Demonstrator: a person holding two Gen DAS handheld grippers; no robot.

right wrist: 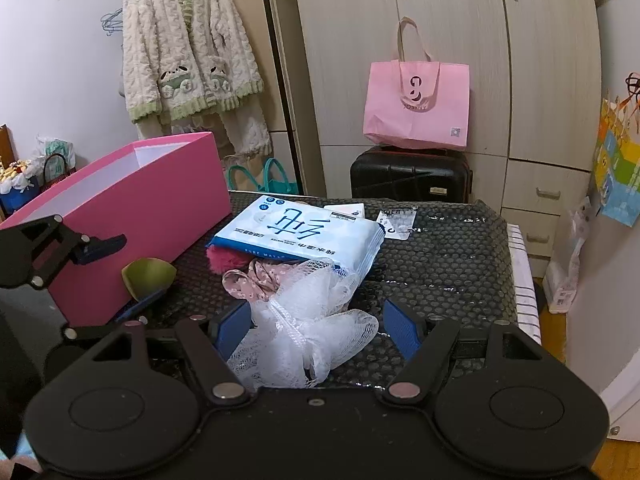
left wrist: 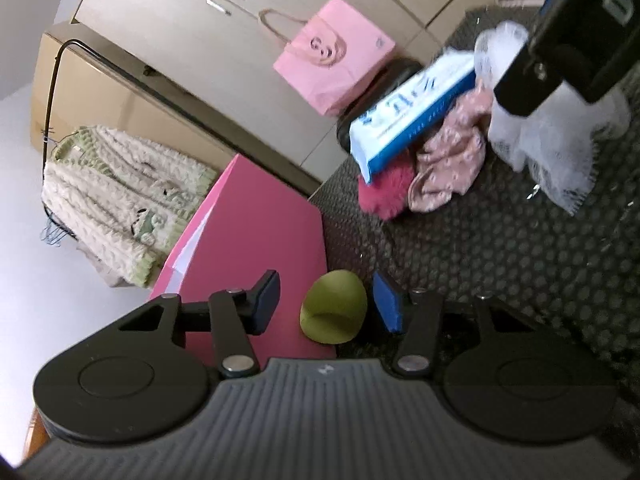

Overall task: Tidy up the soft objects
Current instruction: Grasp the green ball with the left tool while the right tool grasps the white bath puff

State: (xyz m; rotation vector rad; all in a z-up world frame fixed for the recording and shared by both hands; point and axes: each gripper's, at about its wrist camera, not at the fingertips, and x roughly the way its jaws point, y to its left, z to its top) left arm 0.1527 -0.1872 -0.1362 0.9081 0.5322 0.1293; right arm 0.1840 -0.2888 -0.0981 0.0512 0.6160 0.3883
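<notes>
Left gripper (left wrist: 326, 304) fingers bracketing green sponge (left wrist: 334, 306), not clamped; right gripper (right wrist: 318, 322) wide around white mesh puff (right wrist: 308, 320). Next: squeeze, lift into pink box (right wrist: 132, 208).

- One green sponge pad (right wrist: 149, 274) between the left jaws.
- One white mesh bath puff (right wrist: 310, 320) between the right jaws.
- One pink patterned cloth (right wrist: 250, 280) just beyond the right jaws.
- One dark red fluffy piece (right wrist: 224, 260) beside that cloth.
- One blue-and-white wipes pack (right wrist: 298, 230) farther ahead of the right jaws.
- One pink box (right wrist: 132, 204), left of the right jaws.
- One pink bag (right wrist: 416, 108), one black suitcase (right wrist: 408, 176), far ahead of the right jaws.
</notes>
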